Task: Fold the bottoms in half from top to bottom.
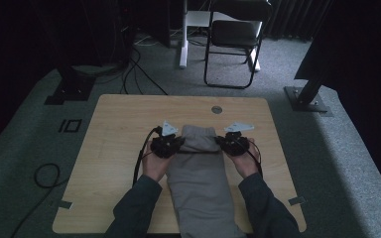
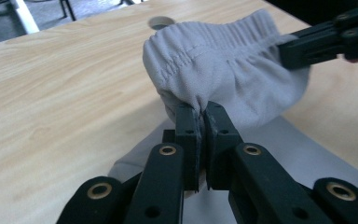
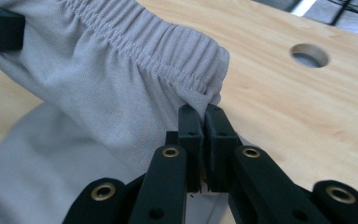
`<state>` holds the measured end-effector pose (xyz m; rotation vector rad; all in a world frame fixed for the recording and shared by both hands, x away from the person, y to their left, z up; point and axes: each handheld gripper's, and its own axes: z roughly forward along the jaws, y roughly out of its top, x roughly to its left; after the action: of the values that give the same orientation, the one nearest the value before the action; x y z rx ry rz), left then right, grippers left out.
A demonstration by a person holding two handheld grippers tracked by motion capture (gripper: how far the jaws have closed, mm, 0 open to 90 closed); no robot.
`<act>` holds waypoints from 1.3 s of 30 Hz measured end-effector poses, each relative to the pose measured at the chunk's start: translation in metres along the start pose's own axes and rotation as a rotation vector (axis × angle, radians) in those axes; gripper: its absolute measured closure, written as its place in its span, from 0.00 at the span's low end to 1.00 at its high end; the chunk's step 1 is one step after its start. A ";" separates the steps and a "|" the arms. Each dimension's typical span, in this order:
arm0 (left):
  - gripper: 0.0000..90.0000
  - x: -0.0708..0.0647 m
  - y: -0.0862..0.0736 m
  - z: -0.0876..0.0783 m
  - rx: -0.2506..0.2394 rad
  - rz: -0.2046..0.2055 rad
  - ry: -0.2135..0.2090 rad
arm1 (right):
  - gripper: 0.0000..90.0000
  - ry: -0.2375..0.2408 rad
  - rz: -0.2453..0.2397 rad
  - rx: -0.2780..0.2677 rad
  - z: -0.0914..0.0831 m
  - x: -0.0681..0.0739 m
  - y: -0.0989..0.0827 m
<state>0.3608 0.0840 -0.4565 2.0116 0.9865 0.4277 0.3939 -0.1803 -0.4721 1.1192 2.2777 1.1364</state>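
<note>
Left black two-jaw gripper (image 2: 202,109): jaws clamped on the left corner of a grey fabric garment with an elastic gathered waistband (image 2: 223,60). Right black two-jaw gripper (image 3: 204,112): jaws clamped on its right corner. Waistband end lifted, the garment's remainder lying on the pale wooden table (image 1: 114,148), near the round cable hole (image 1: 217,109).

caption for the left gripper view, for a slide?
Left gripper clamped shut on one corner of the grey shorts' elastic waistband, lifted off the wooden table; right gripper pinches the far corner.
</note>
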 end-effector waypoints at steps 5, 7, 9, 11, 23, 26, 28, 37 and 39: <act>0.96 -0.014 -0.039 0.000 0.077 -0.021 -0.010 | 0.96 0.042 -0.031 0.044 -0.005 0.018 -0.029; 0.96 -0.017 -0.057 0.006 0.119 -0.052 -0.024 | 0.96 0.064 -0.029 0.073 -0.003 0.024 -0.042; 0.96 -0.019 -0.073 0.010 0.160 -0.079 -0.030 | 0.96 0.075 -0.047 0.114 0.002 0.031 -0.054; 0.96 -0.026 -0.087 0.013 0.201 -0.069 -0.002 | 0.96 0.087 -0.060 0.145 0.006 0.037 -0.064; 0.96 -0.009 -0.079 0.040 0.189 -0.017 0.054 | 0.96 0.053 -0.033 0.190 0.034 0.032 -0.062; 0.96 0.002 -0.069 0.052 0.185 -0.013 0.067 | 0.96 0.031 -0.010 0.182 0.044 0.023 -0.054; 0.96 0.010 -0.061 0.062 0.186 -0.016 0.078 | 0.96 0.015 0.007 0.177 0.051 0.016 -0.049; 0.95 0.043 -0.028 0.099 0.207 -0.026 0.127 | 0.95 -0.053 0.033 0.197 0.082 -0.010 -0.021; 0.95 0.047 -0.022 0.106 0.210 -0.034 0.143 | 0.95 -0.063 0.049 0.200 0.088 -0.016 -0.016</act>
<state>0.4433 0.0712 -0.5400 2.1707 1.1945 0.4712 0.4499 -0.1542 -0.5387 1.2721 2.3665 0.8920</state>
